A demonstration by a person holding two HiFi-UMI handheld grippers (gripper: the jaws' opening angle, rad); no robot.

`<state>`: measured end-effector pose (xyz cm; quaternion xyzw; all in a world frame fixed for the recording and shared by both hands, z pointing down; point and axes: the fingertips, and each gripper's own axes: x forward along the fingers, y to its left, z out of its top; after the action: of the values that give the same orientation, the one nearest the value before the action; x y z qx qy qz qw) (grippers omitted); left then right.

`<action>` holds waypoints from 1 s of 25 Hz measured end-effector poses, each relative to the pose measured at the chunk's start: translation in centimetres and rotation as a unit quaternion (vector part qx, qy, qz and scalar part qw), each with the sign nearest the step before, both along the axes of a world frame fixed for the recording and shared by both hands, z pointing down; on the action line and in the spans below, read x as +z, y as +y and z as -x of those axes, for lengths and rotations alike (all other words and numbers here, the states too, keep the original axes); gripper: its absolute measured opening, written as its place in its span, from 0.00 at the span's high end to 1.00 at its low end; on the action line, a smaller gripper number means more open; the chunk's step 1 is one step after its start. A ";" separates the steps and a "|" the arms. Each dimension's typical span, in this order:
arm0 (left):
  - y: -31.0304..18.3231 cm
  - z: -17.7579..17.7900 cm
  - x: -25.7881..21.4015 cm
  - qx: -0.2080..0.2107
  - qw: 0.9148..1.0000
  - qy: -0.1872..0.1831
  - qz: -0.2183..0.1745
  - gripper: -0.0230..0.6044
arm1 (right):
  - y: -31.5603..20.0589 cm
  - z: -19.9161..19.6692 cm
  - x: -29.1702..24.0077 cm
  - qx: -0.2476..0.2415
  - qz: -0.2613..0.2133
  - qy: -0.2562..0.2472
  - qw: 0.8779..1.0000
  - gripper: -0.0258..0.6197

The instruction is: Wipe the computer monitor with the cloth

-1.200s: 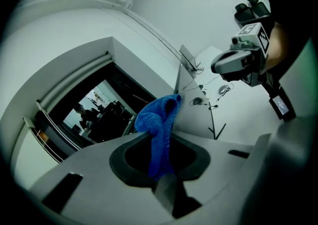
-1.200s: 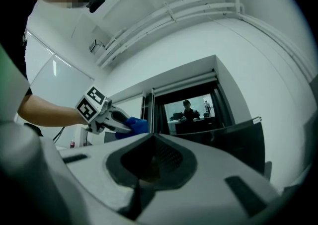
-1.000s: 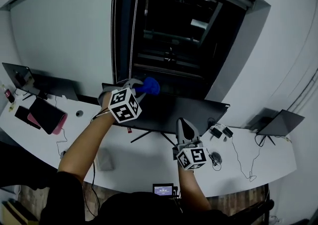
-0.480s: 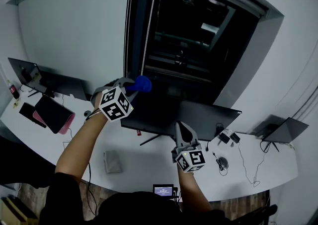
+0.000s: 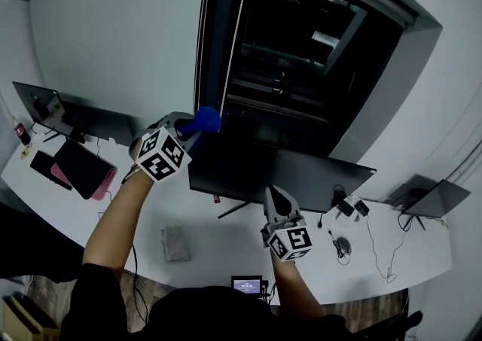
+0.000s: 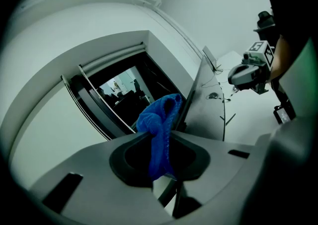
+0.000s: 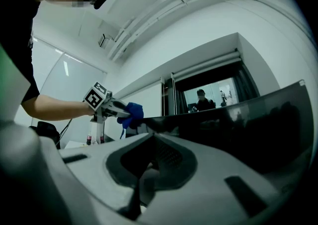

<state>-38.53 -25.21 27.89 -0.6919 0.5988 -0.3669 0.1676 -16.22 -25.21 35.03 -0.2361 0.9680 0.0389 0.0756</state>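
Note:
A dark, wide monitor (image 5: 280, 175) stands on the white desk (image 5: 226, 238). In the head view my left gripper (image 5: 187, 126) is shut on a bunched blue cloth (image 5: 205, 119) at the monitor's upper left corner. The left gripper view shows the cloth (image 6: 160, 122) pinched between my left gripper's (image 6: 162, 155) jaws, next to the monitor's thin edge (image 6: 195, 101). My right gripper (image 5: 274, 198) hovers low before the monitor's middle, shut with nothing in it. The right gripper view shows the screen (image 7: 248, 119) close ahead, with the left gripper (image 7: 118, 111) and cloth (image 7: 131, 113) beyond.
A dark window (image 5: 301, 53) fills the wall behind. A laptop (image 5: 36, 108) and a black pad (image 5: 75, 169) lie at the left. A grey folded item (image 5: 175, 243) and a small screen device (image 5: 247, 285) sit near me. Another laptop (image 5: 426, 199), adapters (image 5: 352, 208) and cables lie right.
My left gripper has carried the blue cloth leftward along the monitor's top to its left corner. The head view has shifted. The right gripper has stayed before the screen.

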 end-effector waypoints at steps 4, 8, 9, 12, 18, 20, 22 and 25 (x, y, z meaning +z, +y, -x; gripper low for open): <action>0.9 1.4 -0.1 -0.009 0.999 0.037 -0.028 0.87 | 0.1 0.4 0.7 -0.002 0.006 0.006 1.000 0.96; 2.1 4.3 0.5 -0.037 0.993 0.102 -0.054 0.87 | 0.4 0.3 1.4 0.000 0.010 0.013 1.000 0.96; 2.4 5.1 0.9 -0.043 0.989 0.128 -0.055 0.87 | 0.5 0.3 1.5 0.001 0.011 0.015 1.000 0.96; 2.7 5.9 3.2 -0.034 0.981 0.186 -0.048 0.87 | 0.5 -0.1 2.2 0.007 0.015 0.019 1.000 0.96; 2.4 5.0 7.5 -0.020 0.979 0.201 -0.038 0.87 | 0.8 -1.2 4.3 0.023 0.035 0.035 0.999 0.96; 2.4 5.0 8.4 -0.022 0.979 0.200 -0.045 0.87 | 0.9 -1.7 5.0 0.029 0.039 0.040 0.998 0.96; 2.5 4.9 9.2 -0.025 0.980 0.192 -0.052 0.87 | 0.9 -2.4 5.8 0.037 0.044 0.046 0.997 0.96; 2.7 4.7 10.5 -0.031 0.982 0.179 -0.059 0.87 | 0.9 -3.5 6.9 0.049 0.056 0.055 0.996 0.96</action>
<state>-43.19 -22.53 38.40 -0.7161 0.6612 -0.2061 0.0869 -12.70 -24.34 41.98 -0.2845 0.9587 0.0016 0.0073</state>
